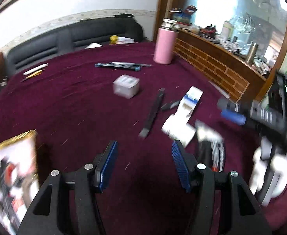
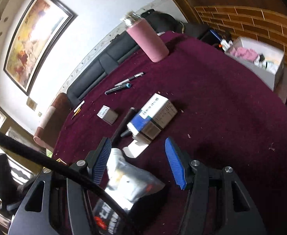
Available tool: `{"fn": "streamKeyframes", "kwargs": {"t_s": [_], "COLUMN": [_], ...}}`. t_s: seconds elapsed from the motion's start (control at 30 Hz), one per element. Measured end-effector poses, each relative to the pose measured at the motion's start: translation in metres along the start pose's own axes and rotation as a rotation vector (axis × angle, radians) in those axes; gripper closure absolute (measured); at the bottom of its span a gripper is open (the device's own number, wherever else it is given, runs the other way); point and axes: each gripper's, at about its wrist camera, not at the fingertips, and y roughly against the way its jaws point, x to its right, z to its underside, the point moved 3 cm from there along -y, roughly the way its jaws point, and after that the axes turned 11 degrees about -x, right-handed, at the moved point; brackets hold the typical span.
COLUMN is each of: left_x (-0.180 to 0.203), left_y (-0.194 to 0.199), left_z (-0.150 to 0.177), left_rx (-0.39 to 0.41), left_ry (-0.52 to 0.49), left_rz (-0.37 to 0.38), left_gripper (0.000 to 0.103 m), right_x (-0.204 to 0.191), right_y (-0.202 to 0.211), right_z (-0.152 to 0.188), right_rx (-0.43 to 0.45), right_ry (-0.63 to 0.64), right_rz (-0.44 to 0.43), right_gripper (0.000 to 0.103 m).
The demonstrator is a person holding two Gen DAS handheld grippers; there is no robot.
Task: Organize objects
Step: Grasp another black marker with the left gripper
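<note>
Objects lie scattered on a maroon tablecloth [image 1: 84, 105]. In the left wrist view my left gripper [image 1: 144, 148] is open and empty above bare cloth. Ahead of it lie a long dark bar [image 1: 153, 113], an opened white and blue carton [image 1: 184, 109] and a small white box [image 1: 126, 86]. My right gripper [image 1: 231, 114] shows at the right edge, blurred. In the right wrist view my right gripper [image 2: 137, 145] is open over a clear plastic bag [image 2: 129, 178] on a black pouch [image 2: 143, 205], touching neither. The carton [image 2: 153, 117], bar [image 2: 123, 123] and small box [image 2: 107, 114] lie beyond.
A pink bottle [image 1: 165, 43] stands at the far table edge, also in the right wrist view [image 2: 149, 41]. Pens [image 1: 121, 65] lie mid-table. A gold-edged printed box [image 1: 12, 176] stands at the left. A dark sofa [image 1: 74, 37] and wooden cabinet [image 1: 212, 64] border the table.
</note>
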Motion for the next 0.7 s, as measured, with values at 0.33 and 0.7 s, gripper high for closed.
{"fn": "streamKeyframes", "kwargs": {"t_s": [0.33,0.7], "left_x": [0.019,0.015], "left_y": [-0.112,-0.123], "left_z": [-0.073,-0.07], "left_rx": [-0.156,-0.169], "left_ry": [-0.2,-0.117], "left_rz": [-0.153,-0.061], "left_gripper": [0.054,0.092], "right_x": [0.014,0.013], "right_y": [-0.001,-0.011], "right_z": [-0.003,0.0], "right_rx": [-0.054,-0.089], "right_ry": [-0.084,-0.078], "right_rz": [-0.134,-0.103], "right_gripper": [0.046,0.046]}}
